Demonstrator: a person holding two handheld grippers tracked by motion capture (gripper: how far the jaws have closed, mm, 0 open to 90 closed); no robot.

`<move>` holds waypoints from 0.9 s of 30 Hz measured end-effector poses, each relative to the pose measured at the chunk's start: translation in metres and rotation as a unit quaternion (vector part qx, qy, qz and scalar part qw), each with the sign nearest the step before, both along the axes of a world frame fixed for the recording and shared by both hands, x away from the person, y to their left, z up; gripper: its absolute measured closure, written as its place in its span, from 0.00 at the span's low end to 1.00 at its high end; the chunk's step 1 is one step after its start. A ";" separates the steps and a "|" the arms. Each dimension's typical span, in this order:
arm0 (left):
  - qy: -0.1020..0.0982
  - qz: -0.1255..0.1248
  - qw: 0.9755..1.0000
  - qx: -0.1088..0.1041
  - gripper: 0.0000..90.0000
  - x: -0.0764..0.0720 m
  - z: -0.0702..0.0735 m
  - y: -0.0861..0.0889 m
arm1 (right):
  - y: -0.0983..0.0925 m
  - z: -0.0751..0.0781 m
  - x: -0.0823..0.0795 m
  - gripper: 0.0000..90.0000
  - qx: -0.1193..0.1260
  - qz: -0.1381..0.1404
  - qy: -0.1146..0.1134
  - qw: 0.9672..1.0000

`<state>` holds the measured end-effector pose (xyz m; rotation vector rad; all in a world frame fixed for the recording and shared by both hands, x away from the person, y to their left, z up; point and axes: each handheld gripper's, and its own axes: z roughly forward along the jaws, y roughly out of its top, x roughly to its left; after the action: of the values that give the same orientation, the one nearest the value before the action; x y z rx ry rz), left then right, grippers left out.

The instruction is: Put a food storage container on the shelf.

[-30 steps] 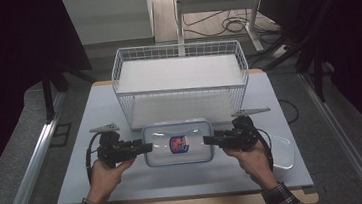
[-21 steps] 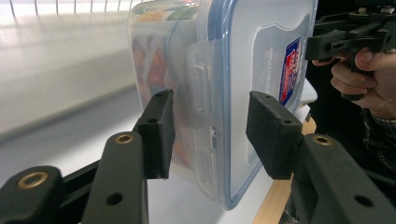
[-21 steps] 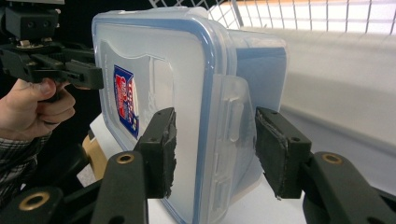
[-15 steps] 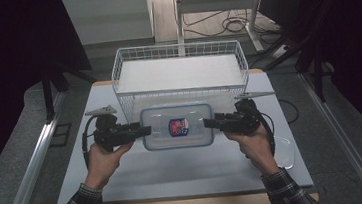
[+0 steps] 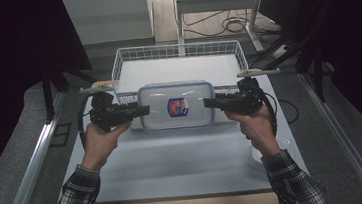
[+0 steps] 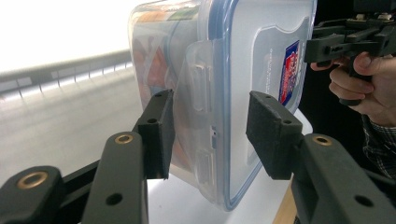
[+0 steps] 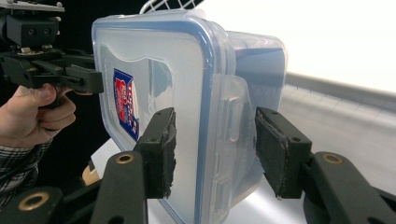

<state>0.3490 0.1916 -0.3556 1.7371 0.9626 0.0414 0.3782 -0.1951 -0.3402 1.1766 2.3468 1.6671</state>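
- The clear plastic food container with a blue-rimmed lid and a red and blue label [image 5: 177, 106] is held up in the air between the two grippers, just in front of the white wire basket [image 5: 120, 65].
- The left gripper [image 5: 142, 109] grasps the container's left end; its black pads [image 6: 159, 133] stand on either side of the lid latch.
- The right gripper [image 5: 208, 102] grasps the right end in the same way.
- The white table [image 5: 174, 158] lies below.

The box lid [image 5: 177, 105] bears a red-and-blue label [image 5: 178, 107], but its lettering is too small and blurred to read.
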 end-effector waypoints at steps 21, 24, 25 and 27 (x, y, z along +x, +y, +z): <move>-0.018 0.004 1.000 -0.008 0.59 0.048 0.049 0.002 | 0.003 0.050 0.044 0.55 0.015 -0.014 -0.022 1.000; -0.016 0.004 1.000 -0.012 0.59 0.056 0.051 0.003 | 0.003 0.054 0.051 0.55 0.018 -0.016 -0.024 0.999; -0.015 0.003 1.000 -0.014 0.58 0.059 0.052 0.003 | 0.003 0.055 0.053 0.55 0.018 -0.018 -0.024 0.999; -0.009 0.004 1.000 -0.016 0.58 0.064 0.052 0.003 | 0.003 0.056 0.057 0.55 0.020 -0.024 -0.023 0.999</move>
<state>0.4133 0.1942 -0.3040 1.7004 0.9525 0.0472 0.4355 -0.1922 -0.2842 1.1778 2.2519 1.7136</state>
